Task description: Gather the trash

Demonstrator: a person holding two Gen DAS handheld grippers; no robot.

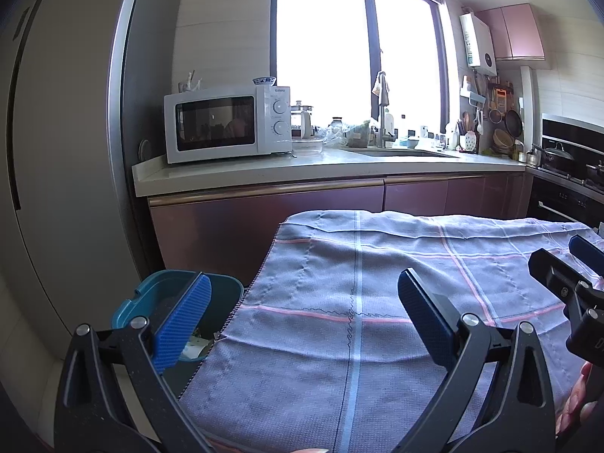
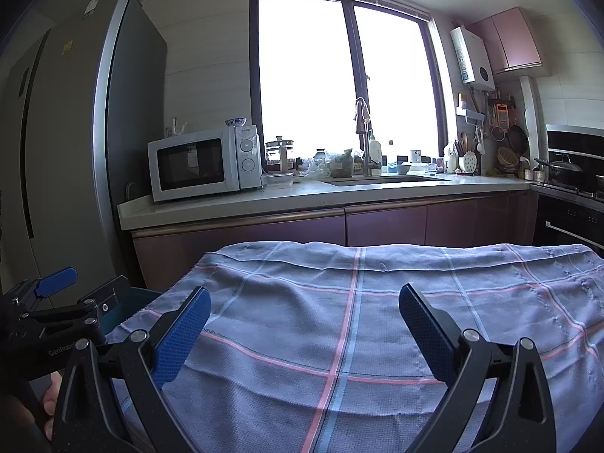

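Observation:
A teal bin [image 1: 151, 294] stands on the floor at the table's left edge, with pale scraps of trash [image 1: 196, 341] in its bottom. My left gripper [image 1: 305, 279] is open above the left part of the checked cloth [image 1: 358, 302], its left finger over the bin and nothing between the pads. My right gripper [image 2: 305, 290] is also open and empty over the middle of the cloth [image 2: 339, 321]. Each gripper shows in the other's view: the right gripper [image 1: 566, 256] at the right edge, the left gripper [image 2: 81, 283] at the left edge. No loose trash shows on the cloth.
A counter [image 1: 339, 168] with a white microwave [image 1: 226, 124], sink and faucet [image 1: 383, 113] runs along the far wall under a bright window. A tall fridge [image 1: 68, 151] stands left, a stove [image 2: 573, 185] with pots right. A hand [image 1: 577, 404] holds the right gripper.

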